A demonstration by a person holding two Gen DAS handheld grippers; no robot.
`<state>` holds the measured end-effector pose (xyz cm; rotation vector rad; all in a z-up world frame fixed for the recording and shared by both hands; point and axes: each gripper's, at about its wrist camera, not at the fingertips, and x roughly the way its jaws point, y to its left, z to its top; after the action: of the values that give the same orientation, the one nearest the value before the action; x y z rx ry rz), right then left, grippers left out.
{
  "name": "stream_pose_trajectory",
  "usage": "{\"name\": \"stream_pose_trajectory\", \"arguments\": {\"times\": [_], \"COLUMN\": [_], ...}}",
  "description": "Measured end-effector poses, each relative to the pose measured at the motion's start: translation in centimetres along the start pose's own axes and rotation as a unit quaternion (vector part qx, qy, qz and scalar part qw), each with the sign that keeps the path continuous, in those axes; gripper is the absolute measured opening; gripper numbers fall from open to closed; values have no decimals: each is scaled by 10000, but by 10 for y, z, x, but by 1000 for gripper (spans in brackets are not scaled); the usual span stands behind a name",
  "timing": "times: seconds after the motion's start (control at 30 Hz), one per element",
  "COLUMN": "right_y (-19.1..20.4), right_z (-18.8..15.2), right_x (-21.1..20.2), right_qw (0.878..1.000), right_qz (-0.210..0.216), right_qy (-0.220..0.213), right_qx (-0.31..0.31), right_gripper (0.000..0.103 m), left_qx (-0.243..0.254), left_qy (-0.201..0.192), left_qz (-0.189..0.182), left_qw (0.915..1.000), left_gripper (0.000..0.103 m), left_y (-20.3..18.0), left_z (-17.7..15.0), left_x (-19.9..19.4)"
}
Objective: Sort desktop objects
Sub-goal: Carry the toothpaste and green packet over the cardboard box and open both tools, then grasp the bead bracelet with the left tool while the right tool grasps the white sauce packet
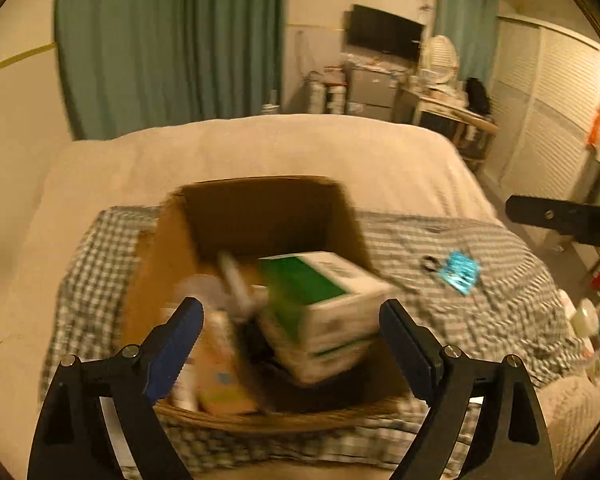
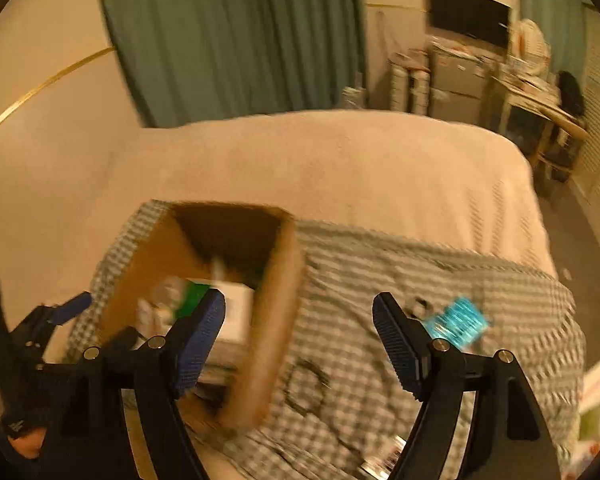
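Observation:
A brown cardboard box (image 1: 260, 216) stands open on a checked cloth (image 1: 480, 320) on the bed. Inside lie a green-and-white carton (image 1: 324, 292), a white pen-like stick (image 1: 236, 280) and other blurred items. My left gripper (image 1: 290, 320) is open and empty, just above the box's near rim. A blue packet (image 1: 460, 270) and a small dark ring (image 1: 430, 262) lie on the cloth to the right. In the right wrist view my right gripper (image 2: 298, 316) is open and empty, above the cloth beside the box (image 2: 268, 320). The blue packet (image 2: 458, 320) lies past its right finger. A black loop (image 2: 306, 386) lies below it.
The cream bed cover (image 1: 300, 148) stretches behind the cloth. Green curtains (image 1: 172, 40), a wall television (image 1: 384, 32) and a cluttered side table (image 1: 452, 104) stand beyond. Bottles and clutter (image 1: 588, 320) sit off the bed's right edge. The right gripper's body (image 1: 560, 216) shows at right.

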<state>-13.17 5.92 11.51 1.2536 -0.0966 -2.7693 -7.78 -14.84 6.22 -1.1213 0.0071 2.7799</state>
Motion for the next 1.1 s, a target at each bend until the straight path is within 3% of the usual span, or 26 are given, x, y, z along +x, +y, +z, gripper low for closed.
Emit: {"name": "stream_pose_trajectory", "arguments": {"times": [0.2,0.37,0.6,0.7,0.9,1.1], "right_y": [-67,-114,-143,-147,-146,-157], "right_z": [-43,-88,-146,-170,-195,-207], "right_x": [-37,-50,-39,-29,-2,20], "right_qw": [9977,9939,9896,9879,9884,9875], "right_qz": [-608,-869,-807,-851,-490,-52], "right_qy": [207,642,1186,1295,1394,1566], "right_qx": [194,233,111,-72,-350,156], "right_gripper": [76,76,76,76,76,76], "left_qx": [601,757,697,683,804,1292], "left_qy": [-62,277,676,1080,856,1104], "left_qz": [-636,-709,-139,4,456,212], "left_qw": [9961,9942,9952,9918,9920,9852], "left_gripper": [92,92,92,90,90,90], "left_y": [-89,-135,-153,-155,-176,-196], "left_z": [-28,-58,-89,-94,-95,-106], "left_x": [-10,17,87,125,153,171]}}
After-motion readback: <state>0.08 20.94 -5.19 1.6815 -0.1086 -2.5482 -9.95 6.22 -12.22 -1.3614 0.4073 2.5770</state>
